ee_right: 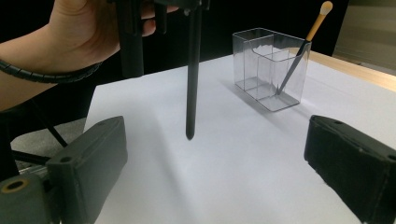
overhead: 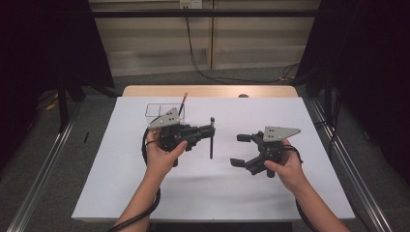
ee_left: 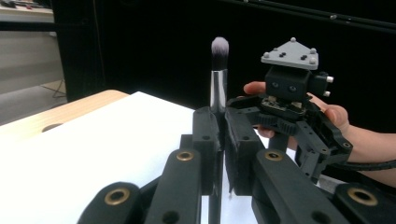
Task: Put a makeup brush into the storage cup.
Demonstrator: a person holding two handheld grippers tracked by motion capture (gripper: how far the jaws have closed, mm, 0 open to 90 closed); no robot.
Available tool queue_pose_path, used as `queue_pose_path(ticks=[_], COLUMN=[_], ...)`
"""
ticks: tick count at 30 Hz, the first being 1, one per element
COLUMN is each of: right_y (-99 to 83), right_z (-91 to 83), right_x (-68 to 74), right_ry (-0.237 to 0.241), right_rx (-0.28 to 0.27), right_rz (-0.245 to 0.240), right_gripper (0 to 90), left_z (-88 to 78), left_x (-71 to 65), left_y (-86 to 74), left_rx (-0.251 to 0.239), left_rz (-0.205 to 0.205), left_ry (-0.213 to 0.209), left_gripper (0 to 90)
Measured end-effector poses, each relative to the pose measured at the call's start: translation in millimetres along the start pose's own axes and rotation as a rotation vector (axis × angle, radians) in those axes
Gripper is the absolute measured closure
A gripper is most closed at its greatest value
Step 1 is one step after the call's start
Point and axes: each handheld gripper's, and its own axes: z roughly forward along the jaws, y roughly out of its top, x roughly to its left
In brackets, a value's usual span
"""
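My left gripper [overhead: 211, 130] is shut on a makeup brush [overhead: 212, 141] with a thin black handle, held upright above the white sheet. In the left gripper view the jaws [ee_left: 219, 128] pinch the handle, and the silver ferrule and grey-purple bristles [ee_left: 219, 49] rise above them. My right gripper [overhead: 237, 150] stands open to the right of the brush with nothing between its pads. In the right gripper view the wide-apart jaws [ee_right: 219, 163] face the hanging handle [ee_right: 192, 84], whose tip floats just above the sheet.
A clear divided box [overhead: 162, 110] stands at the back left of the white sheet [overhead: 203, 188]; an orange-handled brush [ee_right: 303, 46] leans in it. The wooden table edge [overhead: 208, 91] runs behind. Dark curtains and metal rails flank the table.
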Motion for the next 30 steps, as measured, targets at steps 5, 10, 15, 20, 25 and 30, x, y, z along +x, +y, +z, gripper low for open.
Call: queue_pose_path(ticks=[5, 10, 15, 20, 25, 30], right_y=[-3.0, -4.8, -5.9, -7.9, -10.1, -12.2], right_z=[-5.5, -10.8, -16.1, -20.9, -24.7, -28.9], right_x=[-0.5, -1.2, -1.9, -2.6, -3.5, -4.7], right_ry=[-0.002, -0.011, -0.017, -0.025, -0.032, -0.04], right_rx=[0.005, 0.008, 0.007, 0.014, 0.01, 0.013], right_rz=[0.002, 0.003, -0.004, -0.004, -0.005, -0.004], right_gripper=[4.6, 4.5, 4.3, 4.3, 4.1, 4.1], left_z=[-4.8, -9.8, -14.9, -19.3, -21.6, -20.9], left_x=[5.6, 10.1, 13.7, 17.4, 22.3, 24.5], left_y=[-0.2, 0.0, 1.9, 4.1, 4.2, 4.7], left_rx=[-0.006, -0.012, -0.012, -0.018, -0.017, -0.017], left_rz=[-0.008, -0.007, 0.001, 0.001, 0.0, 0.004], left_ry=[0.016, 0.042, 0.059, 0.075, 0.09, 0.098], left_gripper=[83.8, 83.8, 83.8, 83.9, 83.9, 83.9])
